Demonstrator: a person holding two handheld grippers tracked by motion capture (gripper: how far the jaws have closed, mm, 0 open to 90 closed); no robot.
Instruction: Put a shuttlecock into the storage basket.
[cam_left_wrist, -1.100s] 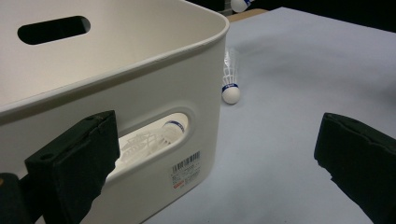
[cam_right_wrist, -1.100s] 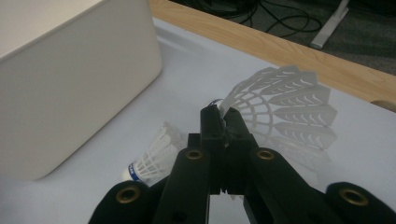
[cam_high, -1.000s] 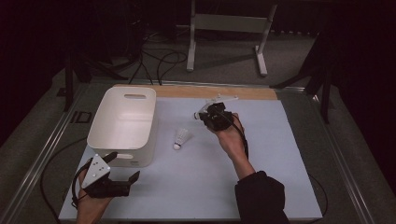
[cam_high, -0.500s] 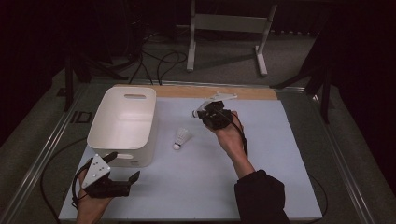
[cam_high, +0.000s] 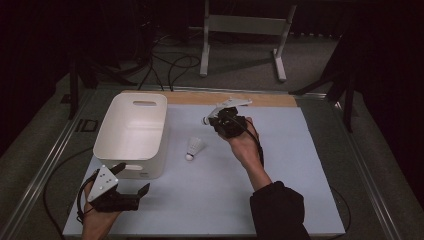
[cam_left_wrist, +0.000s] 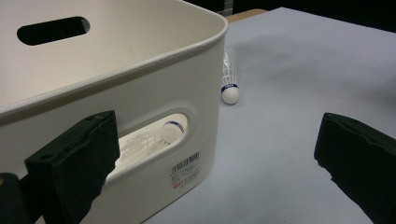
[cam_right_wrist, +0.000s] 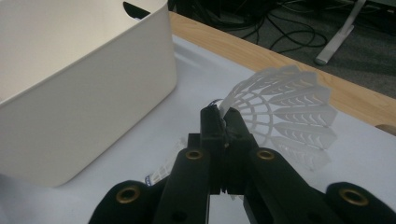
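Note:
My right gripper (cam_high: 223, 120) hovers above the pale blue mat (cam_high: 300, 165), shut on a white shuttlecock (cam_high: 234, 103) near its cork; in the right gripper view the feather skirt (cam_right_wrist: 289, 116) fans out past the closed gripper (cam_right_wrist: 224, 122). A second shuttlecock (cam_high: 194, 148) lies on the mat right of the white bin (cam_high: 107, 127), also seen as shuttlecock (cam_left_wrist: 229, 84) and shuttlecock (cam_right_wrist: 163, 173). A third shuttlecock (cam_left_wrist: 154, 140) shows inside the bin (cam_left_wrist: 140, 88) through its handle slot. My left gripper (cam_high: 131, 178) stands open at the bin's near end, nothing between its fingers (cam_left_wrist: 74, 163).
A wooden strip (cam_high: 260, 99) runs along the mat's far edge. Beyond the table stand a metal frame (cam_high: 240, 30) and loose cables (cam_high: 170, 60) on the floor. The bin's wall (cam_right_wrist: 84, 93) rises to the left of my right gripper.

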